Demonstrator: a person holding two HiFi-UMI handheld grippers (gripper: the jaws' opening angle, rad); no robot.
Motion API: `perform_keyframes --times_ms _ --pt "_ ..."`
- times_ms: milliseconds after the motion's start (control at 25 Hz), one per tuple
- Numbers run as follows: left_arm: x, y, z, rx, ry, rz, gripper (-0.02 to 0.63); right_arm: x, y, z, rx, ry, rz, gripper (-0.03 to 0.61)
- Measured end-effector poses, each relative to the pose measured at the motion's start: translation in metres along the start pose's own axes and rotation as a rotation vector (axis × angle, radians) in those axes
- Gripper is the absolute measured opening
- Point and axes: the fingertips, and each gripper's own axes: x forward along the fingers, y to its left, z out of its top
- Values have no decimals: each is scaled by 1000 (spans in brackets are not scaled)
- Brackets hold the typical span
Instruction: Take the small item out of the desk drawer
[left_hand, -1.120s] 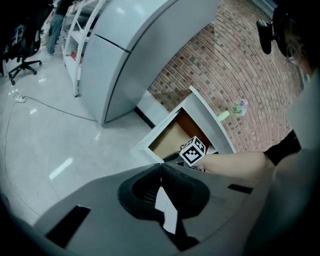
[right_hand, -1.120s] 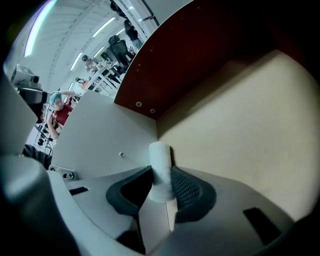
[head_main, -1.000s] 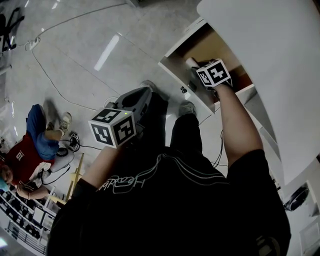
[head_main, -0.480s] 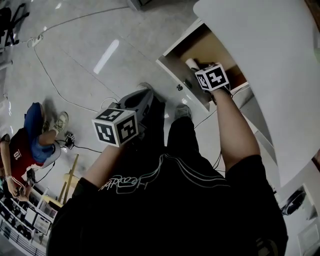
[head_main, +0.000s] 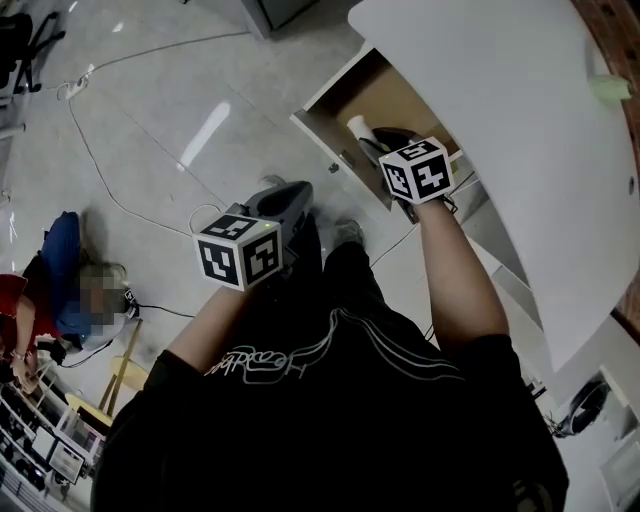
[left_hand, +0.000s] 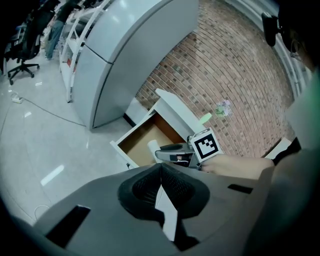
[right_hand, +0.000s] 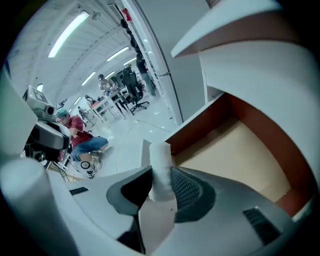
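Now | right gripper (right_hand: 161, 184): jaws clamped on the small white roll (right_hand: 160, 159) | roll: over the open drawer (right_hand: 240, 150), far right, below the desk top (head_main: 500, 110) | left gripper (left_hand: 161, 172): jaws together, empty, near left, well apart from drawer

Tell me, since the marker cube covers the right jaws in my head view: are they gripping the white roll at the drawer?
Observer: Yes, the right gripper view shows the right gripper shut on the white roll, a pad on each side.
Operator: How does it sit?
Observer: Lengthwise along the jaws, its end sticking out past their tips, the open drawer behind it.
Operator: Left jaws?
Observer: The left gripper view shows the left gripper shut, nothing between.
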Motion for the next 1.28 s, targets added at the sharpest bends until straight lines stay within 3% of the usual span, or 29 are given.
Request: perform_keyframes --times_ms 280,600,880,1280 --pt "-18 -66 9 90 -62 -15 21 -93 37 21 23 -164 58 135" --pt "-76 -179 32 238 -169 -93 21 -246 100 54 -65 -335 142 135" --pt "-123 -249 58 315 -297 -104 21 -340 135 74 -107 -508 225 135" --pt "-164 -326 87 415 -506 -142 21 -438 151 80 -196 -661 246 135"
